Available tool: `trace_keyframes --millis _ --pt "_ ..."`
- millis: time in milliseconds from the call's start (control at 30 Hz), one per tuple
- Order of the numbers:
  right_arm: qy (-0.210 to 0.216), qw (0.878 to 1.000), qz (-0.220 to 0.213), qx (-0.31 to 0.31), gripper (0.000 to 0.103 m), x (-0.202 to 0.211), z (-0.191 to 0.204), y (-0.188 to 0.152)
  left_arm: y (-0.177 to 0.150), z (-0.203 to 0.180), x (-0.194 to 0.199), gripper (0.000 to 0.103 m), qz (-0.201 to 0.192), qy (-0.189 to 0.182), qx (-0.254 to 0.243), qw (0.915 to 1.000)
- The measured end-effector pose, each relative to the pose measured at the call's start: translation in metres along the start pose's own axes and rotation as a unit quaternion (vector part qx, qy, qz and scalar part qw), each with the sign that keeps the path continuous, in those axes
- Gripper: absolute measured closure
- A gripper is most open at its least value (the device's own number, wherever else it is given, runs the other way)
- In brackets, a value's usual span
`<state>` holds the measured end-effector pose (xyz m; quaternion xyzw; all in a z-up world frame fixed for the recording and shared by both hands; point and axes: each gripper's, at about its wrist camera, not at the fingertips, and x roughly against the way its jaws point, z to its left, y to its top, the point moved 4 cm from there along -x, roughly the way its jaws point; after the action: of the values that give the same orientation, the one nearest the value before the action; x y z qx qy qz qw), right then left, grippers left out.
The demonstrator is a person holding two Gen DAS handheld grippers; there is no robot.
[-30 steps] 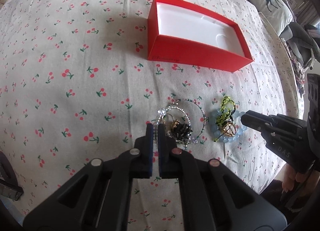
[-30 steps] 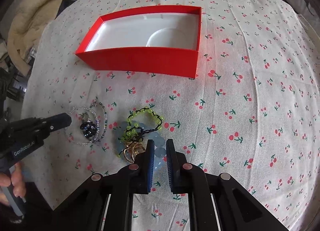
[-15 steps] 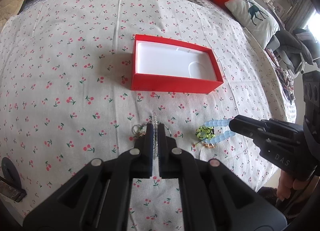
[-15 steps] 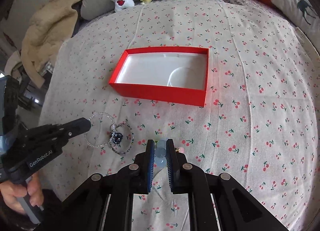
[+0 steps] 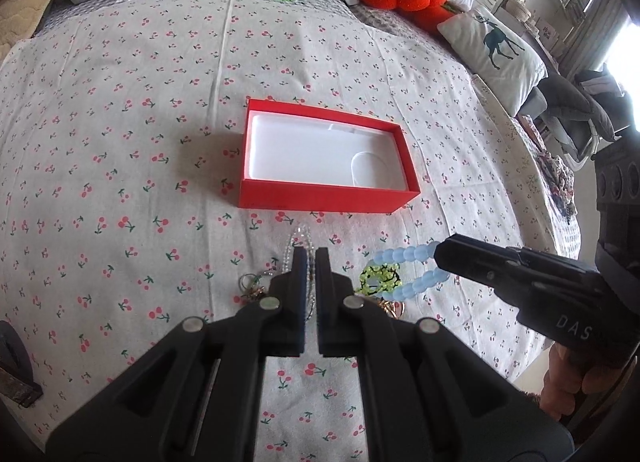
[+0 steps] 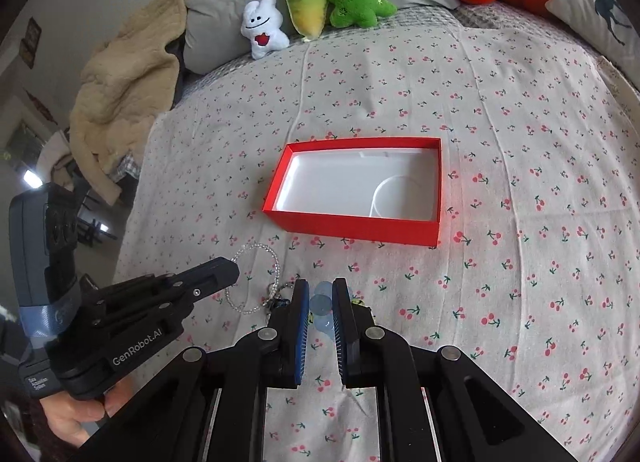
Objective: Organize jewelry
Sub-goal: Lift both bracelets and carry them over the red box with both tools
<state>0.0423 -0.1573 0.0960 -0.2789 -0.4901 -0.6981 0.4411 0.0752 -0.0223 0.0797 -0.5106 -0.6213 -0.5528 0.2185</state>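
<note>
A red box (image 5: 324, 197) with an empty white lining stands open on the cherry-print bedspread; it also shows in the right wrist view (image 6: 352, 223). My left gripper (image 5: 311, 258) is shut on a clear crystal bead bracelet (image 5: 299, 236), lifted; the bracelet (image 6: 256, 250) hangs as a loop from it in the right wrist view. My right gripper (image 6: 321, 290) is shut on a pale blue bead bracelet (image 6: 322, 302), which hangs from it (image 5: 404, 256) in the left wrist view. A green beaded piece (image 5: 378, 278) and gold rings (image 5: 394, 308) lie beneath. A small ring cluster (image 5: 250, 288) lies left.
Plush toys (image 6: 312, 9) and pillows (image 5: 492, 47) line the far edge of the bed. A beige blanket (image 6: 120, 89) is piled at the far left. The bed's right edge (image 5: 560, 221) drops off beside a chair.
Both grippers have risen and pulled back from the jewelry pile. The left one lifted the crystal bracelet and the right one lifted the blue bead bracelet off the bedspread.
</note>
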Motion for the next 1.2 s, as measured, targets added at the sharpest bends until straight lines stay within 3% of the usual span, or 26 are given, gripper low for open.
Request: trace_keyframes --millis 67,133,233,333,500,700,867,967,1067,1133,1200 --pt "-0.025 1.000 0.015 -0.006 0.091 -0.012 -0.009 -0.001 -0.002 0.000 -0.005 0.098 0.005 0.005 -0.001 1.0000" --pt "-0.079 0.996 0.038 -0.005 0.091 -0.032 -0.025 -0.006 -0.004 0.000 -0.010 0.098 0.013 0.009 -0.003 0.9999" --pt "-0.111 0.990 0.081 -0.024 0.091 -0.064 -0.048 -0.016 -0.008 0.001 -0.016 0.098 0.022 0.014 -0.004 0.9997" --pt "-0.099 0.991 0.089 -0.025 0.091 -0.074 -0.046 -0.018 -0.008 0.002 -0.018 0.098 0.024 0.016 -0.004 0.9996" --pt "-0.042 0.996 0.078 0.005 0.091 -0.067 -0.011 -0.014 -0.006 0.003 -0.015 0.098 0.019 0.017 -0.001 0.9997" --pt "0.017 0.998 0.047 0.026 0.091 -0.038 0.025 -0.006 -0.004 0.006 -0.006 0.098 0.008 0.010 0.000 0.9999" --pt "0.044 0.999 0.018 0.015 0.091 -0.014 0.024 0.002 -0.003 0.009 -0.005 0.098 0.006 0.010 0.004 0.9999" --pt "0.007 1.000 0.000 -0.001 0.091 -0.010 0.005 0.010 -0.003 0.010 -0.006 0.098 0.008 0.012 0.003 0.9999" --pt "-0.071 0.997 0.021 -0.015 0.091 -0.027 -0.026 0.008 -0.005 0.010 -0.009 0.098 0.013 0.015 0.002 0.9998" --pt "-0.072 0.995 0.053 -0.038 0.091 -0.041 -0.043 0.001 -0.006 0.010 -0.010 0.098 0.014 0.016 0.001 0.9998" --pt "-0.062 0.995 0.057 -0.045 0.091 -0.042 -0.047 -0.001 -0.005 0.008 -0.009 0.098 0.012 0.013 0.000 0.9998"
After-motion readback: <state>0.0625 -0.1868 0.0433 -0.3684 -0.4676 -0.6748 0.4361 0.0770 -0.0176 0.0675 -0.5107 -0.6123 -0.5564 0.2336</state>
